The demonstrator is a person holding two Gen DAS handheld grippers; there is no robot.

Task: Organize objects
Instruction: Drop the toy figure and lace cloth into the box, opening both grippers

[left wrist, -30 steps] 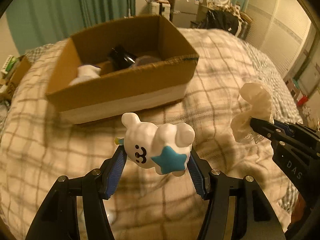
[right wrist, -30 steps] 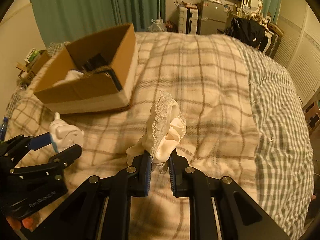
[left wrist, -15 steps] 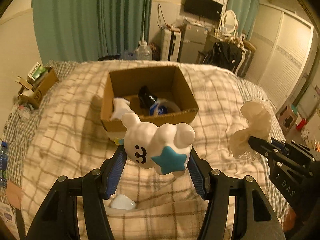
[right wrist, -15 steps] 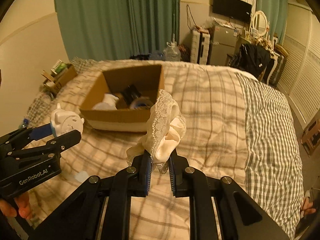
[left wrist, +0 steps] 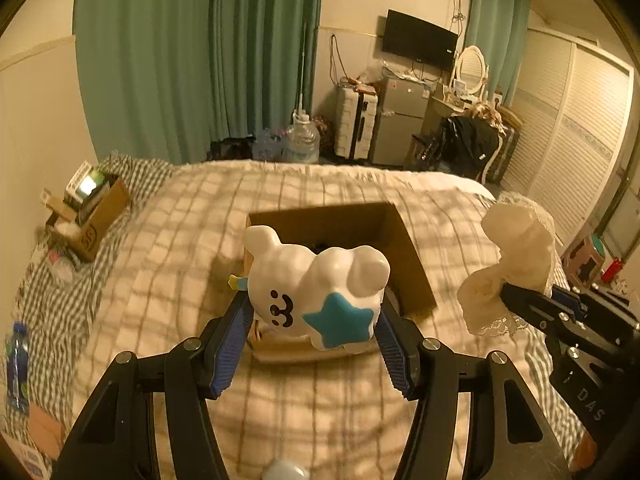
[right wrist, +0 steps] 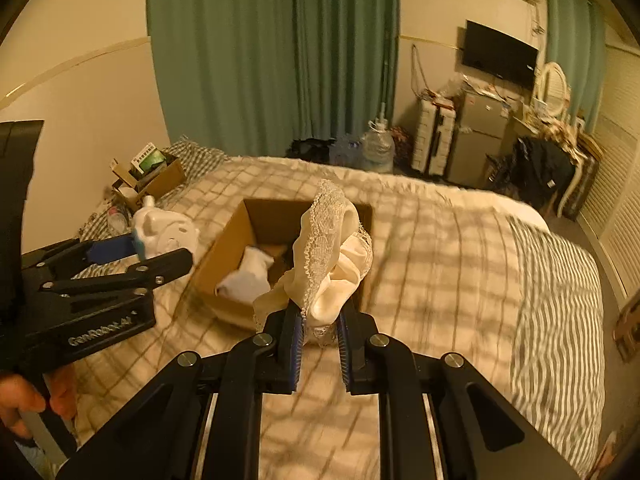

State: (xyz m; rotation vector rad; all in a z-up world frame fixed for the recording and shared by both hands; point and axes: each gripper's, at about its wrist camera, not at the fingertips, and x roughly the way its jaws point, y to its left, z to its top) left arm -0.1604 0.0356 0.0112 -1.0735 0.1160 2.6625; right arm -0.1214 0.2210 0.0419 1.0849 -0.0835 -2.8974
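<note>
My left gripper (left wrist: 314, 344) is shut on a white toy figure with a blue star (left wrist: 316, 292), held up in the air in front of the open cardboard box (left wrist: 412, 256). The toy also shows in the right wrist view (right wrist: 164, 232). My right gripper (right wrist: 318, 344) is shut on a cream lace-trimmed cloth (right wrist: 332, 252), held above the box's near wall (right wrist: 224, 248). It shows at the right of the left wrist view (left wrist: 516, 248). Inside the box lies a white cloth item (right wrist: 248, 276); the rest is hidden.
The box sits on a plaid bed cover (right wrist: 440, 264). A small cardboard box with clutter (left wrist: 92, 212) sits at the bed's left edge. Green curtains, a water jug (right wrist: 378, 148), a fridge and suitcases stand beyond the bed. A small pale object (left wrist: 284, 470) lies below the left gripper.
Both grippers have risen and pulled back from the box with their loads still held. The box now looks smaller and lower, and more of the room shows.
</note>
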